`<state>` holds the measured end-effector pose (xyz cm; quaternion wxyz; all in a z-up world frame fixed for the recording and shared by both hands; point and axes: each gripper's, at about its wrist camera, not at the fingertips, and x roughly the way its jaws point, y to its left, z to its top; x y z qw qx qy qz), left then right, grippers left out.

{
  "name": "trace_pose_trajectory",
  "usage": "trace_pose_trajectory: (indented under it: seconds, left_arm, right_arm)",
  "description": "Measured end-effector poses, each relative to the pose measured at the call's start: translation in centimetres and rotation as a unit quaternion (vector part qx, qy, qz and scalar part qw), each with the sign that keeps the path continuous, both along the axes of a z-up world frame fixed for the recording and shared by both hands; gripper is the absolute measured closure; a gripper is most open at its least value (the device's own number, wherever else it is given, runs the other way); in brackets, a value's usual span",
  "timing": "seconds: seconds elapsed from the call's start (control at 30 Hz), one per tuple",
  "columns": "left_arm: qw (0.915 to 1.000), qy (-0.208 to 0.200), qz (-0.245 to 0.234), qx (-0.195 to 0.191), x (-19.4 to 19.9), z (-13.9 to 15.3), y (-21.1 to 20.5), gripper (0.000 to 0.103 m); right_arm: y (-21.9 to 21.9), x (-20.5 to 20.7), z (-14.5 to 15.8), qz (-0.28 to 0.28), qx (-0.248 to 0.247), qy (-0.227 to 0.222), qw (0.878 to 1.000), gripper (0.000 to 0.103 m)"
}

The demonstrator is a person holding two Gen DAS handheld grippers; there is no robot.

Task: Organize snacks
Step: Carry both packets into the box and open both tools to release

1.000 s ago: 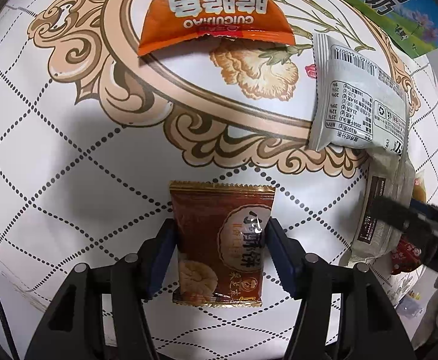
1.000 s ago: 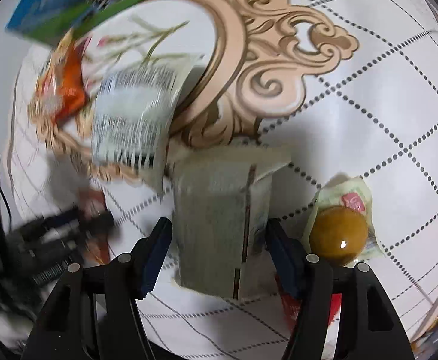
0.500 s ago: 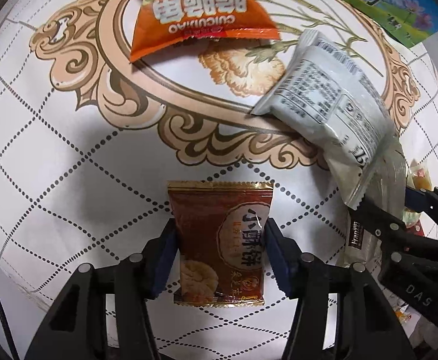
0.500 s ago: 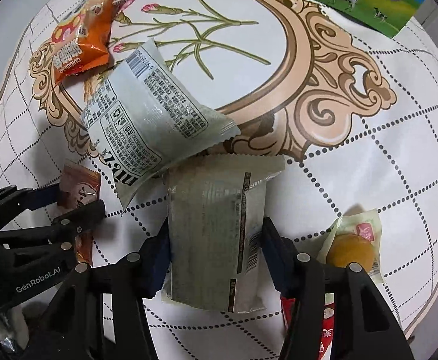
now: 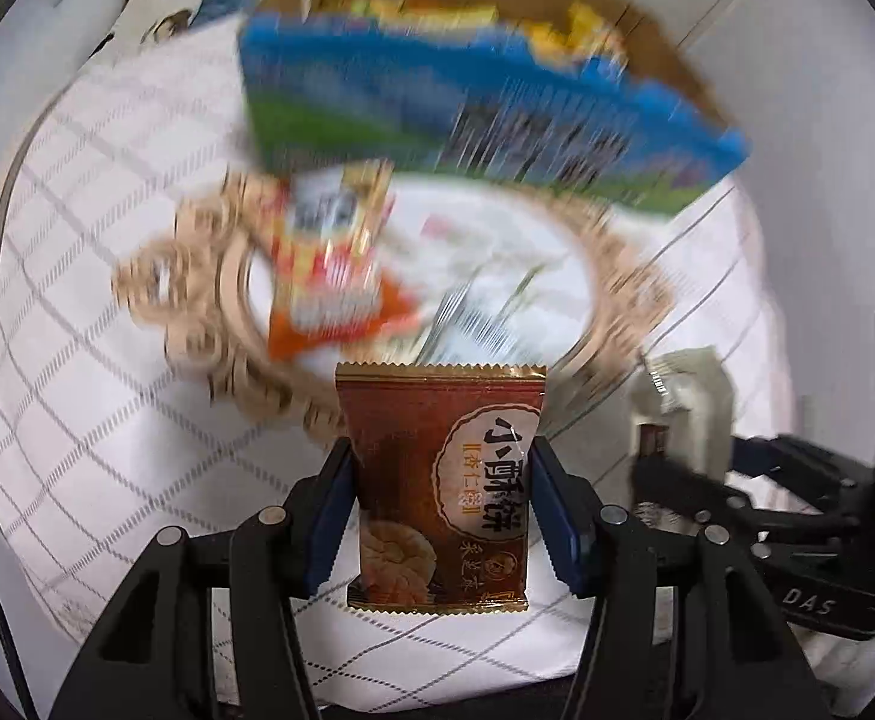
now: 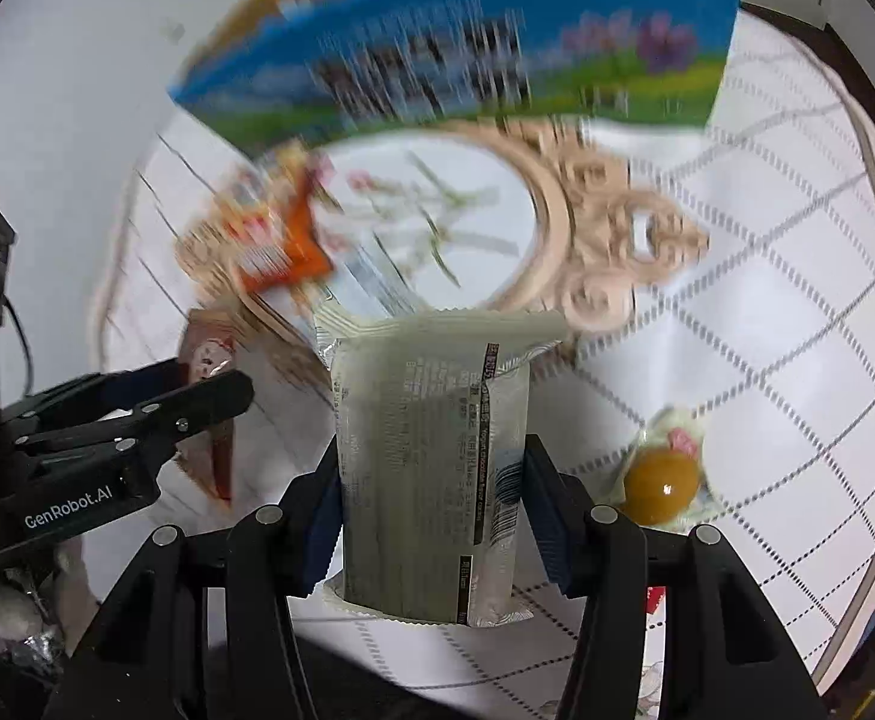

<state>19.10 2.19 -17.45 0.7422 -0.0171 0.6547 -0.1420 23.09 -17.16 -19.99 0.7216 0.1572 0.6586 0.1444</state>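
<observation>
My left gripper [image 5: 440, 510] is shut on a brown and gold biscuit packet [image 5: 443, 480], lifted above the patterned tablecloth [image 5: 95, 420]. My right gripper [image 6: 431, 504] is shut on a pale grey-green snack packet [image 6: 431, 462], also held off the cloth. Each gripper shows in the other's view: the right gripper [image 5: 695, 480] with its pale packet [image 5: 686, 414] at the right, the left gripper [image 6: 197, 402] with the brown packet [image 6: 206, 354] at the left. An orange snack bag [image 5: 329, 282] lies blurred on the cloth, also the orange bag [image 6: 275, 240] in the right wrist view.
A blue and green carton [image 5: 485, 120] stands at the far side, the same carton [image 6: 467, 54] in the right view, with a brown cardboard box [image 5: 647, 18] behind it. A wrapped yellow-brown ball snack [image 6: 659, 480] lies at the right. A blurred grey packet [image 5: 467, 330] lies mid-cloth.
Both grippers have risen off the cloth with their packets pinched, and the views have tilted up, bringing the carton and cardboard box into sight. The grey packet stayed on the cloth.
</observation>
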Motion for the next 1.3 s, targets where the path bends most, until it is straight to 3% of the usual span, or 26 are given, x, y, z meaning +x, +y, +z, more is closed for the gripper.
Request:
trace_pose_trajectory:
  seconds: [0.13, 0.33, 0.47, 0.57, 0.73, 0.8, 0.83, 0.87, 0.93, 1.3]
  left_arm:
    - [0.9993, -0.022, -0.001, -0.03, 4.4, 4.3, 0.5, 0.05]
    - [0.9994, -0.033, 0.012, -0.001, 14.5, 7.2, 0.3, 0.049]
    - [0.9992, 0.001, 0.025, 0.033, 21.1, 5.8, 0.6, 0.049]
    - [0.998, 0.027, 0.029, 0.048, 23.8, 4.0, 1.2, 0.049]
    - [0.9956, 0.054, 0.035, 0.068, 26.1, 1.1, 1.3, 0.049]
    - [0.9948, 0.071, 0.029, 0.067, 26.4, 0.3, 1.1, 0.048]
    - [0.9942, 0.079, 0.032, 0.066, 26.7, -0.1, 1.2, 0.046]
    - [0.9937, 0.085, 0.037, 0.063, 26.8, -0.4, 1.3, 0.042]
    - [0.9941, 0.084, 0.037, 0.058, 26.9, -0.8, 1.4, 0.036]
    - [0.9953, 0.059, 0.029, 0.072, 25.7, -0.1, 0.5, 0.031]
  right_arm:
    - [-0.2, 4.1, 4.7, -0.014, 0.035, -0.046, 0.998, 0.046]
    - [0.7, 13.6, 9.1, -0.018, 0.033, -0.105, 0.994, 0.046]
    - [2.1, 19.6, 8.5, -0.021, 0.014, -0.105, 0.994, 0.046]
    - [3.0, 22.6, 6.4, -0.032, 0.013, -0.087, 0.996, 0.046]
    - [3.9, 25.0, 3.3, -0.049, 0.021, -0.053, 0.997, 0.046]
    - [4.1, 25.6, 1.7, -0.053, 0.038, -0.018, 0.998, 0.043]
    - [4.3, 25.8, 0.8, -0.052, 0.047, 0.002, 0.998, 0.037]
    - [4.6, 26.0, -0.2, -0.047, 0.058, 0.027, 0.997, 0.021]
    - [4.9, 26.0, -1.0, -0.038, 0.051, 0.036, 0.997, 0.011]
    - [2.1, 25.4, -0.7, -0.039, -0.03, 0.016, 0.999, 0.011]
